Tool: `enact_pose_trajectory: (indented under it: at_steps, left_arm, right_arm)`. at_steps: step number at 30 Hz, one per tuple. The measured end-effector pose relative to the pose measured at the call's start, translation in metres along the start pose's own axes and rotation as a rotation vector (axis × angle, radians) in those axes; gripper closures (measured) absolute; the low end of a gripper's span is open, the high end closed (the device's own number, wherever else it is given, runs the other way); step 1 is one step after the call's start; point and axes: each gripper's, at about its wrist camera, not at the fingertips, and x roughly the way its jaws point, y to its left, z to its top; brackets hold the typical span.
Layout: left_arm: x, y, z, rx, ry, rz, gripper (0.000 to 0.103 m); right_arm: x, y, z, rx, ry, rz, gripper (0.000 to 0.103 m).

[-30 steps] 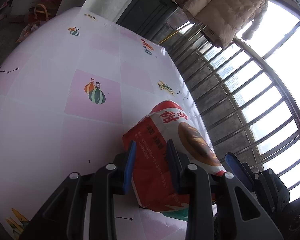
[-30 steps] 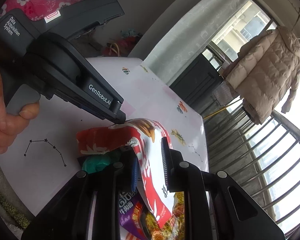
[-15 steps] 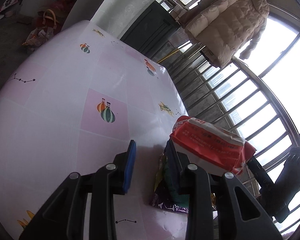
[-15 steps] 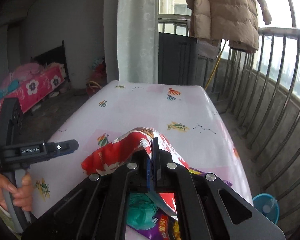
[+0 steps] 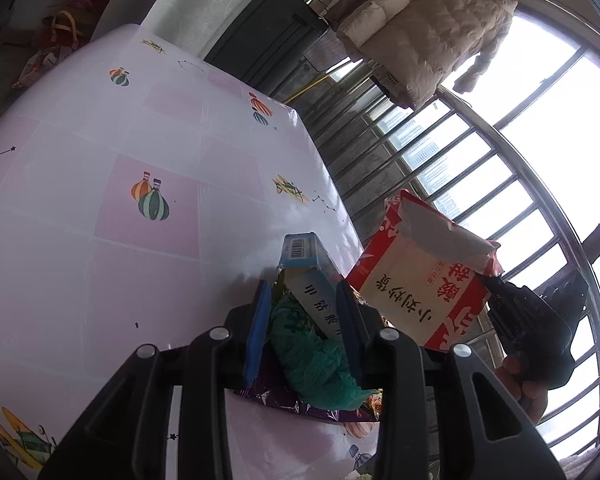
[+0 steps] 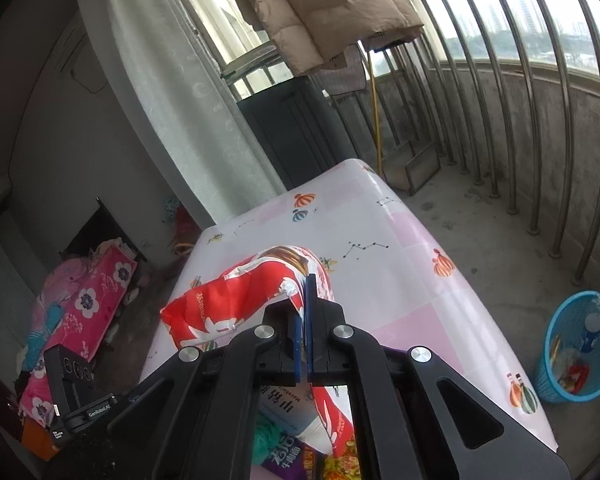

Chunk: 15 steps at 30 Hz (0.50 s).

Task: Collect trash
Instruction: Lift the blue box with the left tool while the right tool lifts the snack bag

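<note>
Red bag [image 6: 236, 304] is pinched by its edge in the right gripper [image 6: 303, 312] above the table [image 6: 400, 264], so keep pads tight & swing it over to the blue bin [image 6: 572, 344] w/o snagging; left gripper [image 5: 300, 320] part-open round box [image 5: 312, 280].

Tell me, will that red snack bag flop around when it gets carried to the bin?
Probably yes. The red snack bag is pinched by one edge in the right gripper and already sags to one side, so it looks thin and floppy. It seems light, likely nearly empty, since it hangs from that small pinch. Its shiny film might slip.
</note>
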Motion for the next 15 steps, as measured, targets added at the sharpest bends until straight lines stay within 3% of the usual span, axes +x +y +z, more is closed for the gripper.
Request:
enact_pose_trajectory:
  at_steps: [2,5,15]
  left_arm:
    - [0.007,-0.003,0.002,-0.002,0.013,0.002,0.058]
    - [0.020,-0.007,0.005,-0.004,0.041,0.004,0.050]
    - [0.072,-0.004,0.010,-0.110,0.138,-0.002,0.050]
  right_arm:
    - [-0.002,-0.009,0.003,0.037,-0.003,0.012,0.103]
    - [-0.004,-0.022,0.006,0.088,-0.006,0.026,0.103]
    - [-0.003,-0.051,0.007,0.179,0.007,0.053,0.103]
